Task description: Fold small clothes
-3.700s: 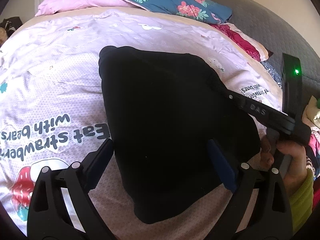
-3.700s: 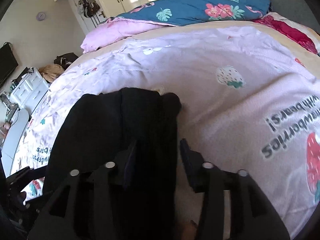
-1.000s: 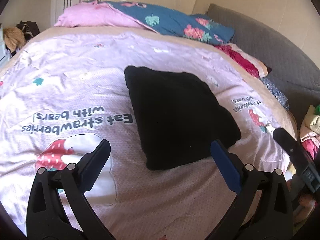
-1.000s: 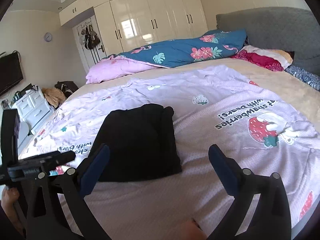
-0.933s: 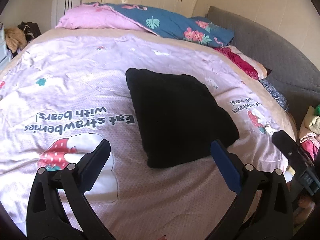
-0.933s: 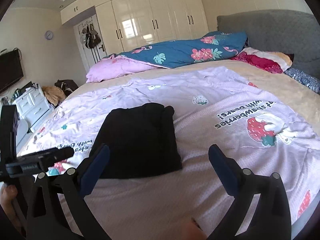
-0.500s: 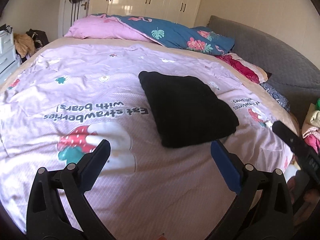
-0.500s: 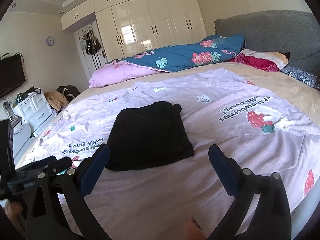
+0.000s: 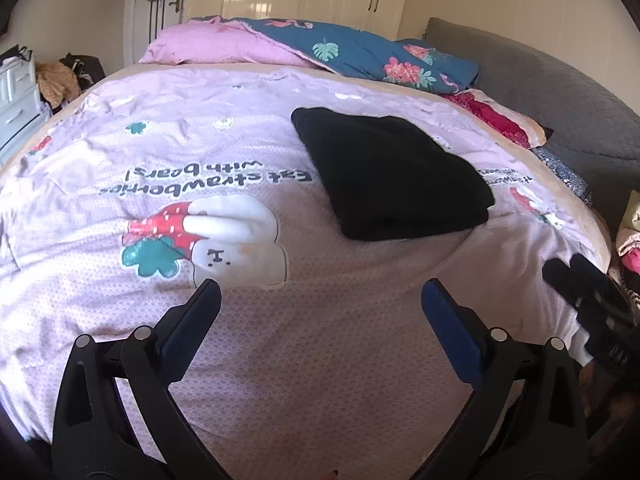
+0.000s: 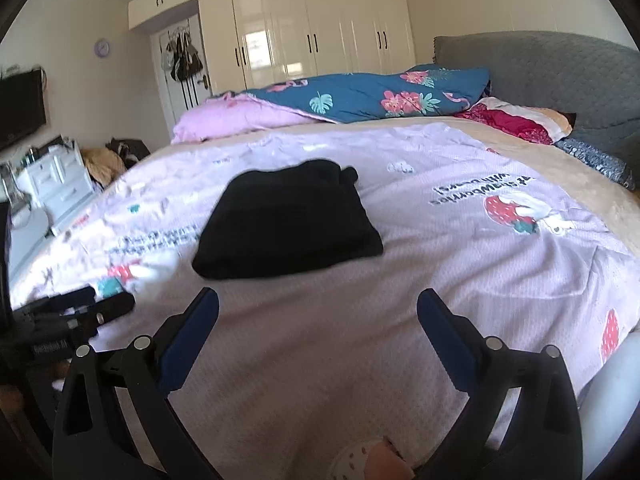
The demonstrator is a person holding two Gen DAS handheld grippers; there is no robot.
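Left wrist view, item one: black garment [image 9: 392,176], folded into a compact flat rectangle, lying on the pink strawberry-print bedspread [image 9: 320,360] well ahead of the left claw [image 9: 320,304] and a little to its right; the claw is spread wide, empty, clear of the cloth. Right wrist view, item two: same garment [image 10: 288,224] ahead and slightly left of the right claw [image 10: 318,312], likewise wide apart and holding nothing. Status, as judged: this piece looks finished, edges squared and no loose part showing; whether further clothes remain cannot be told.
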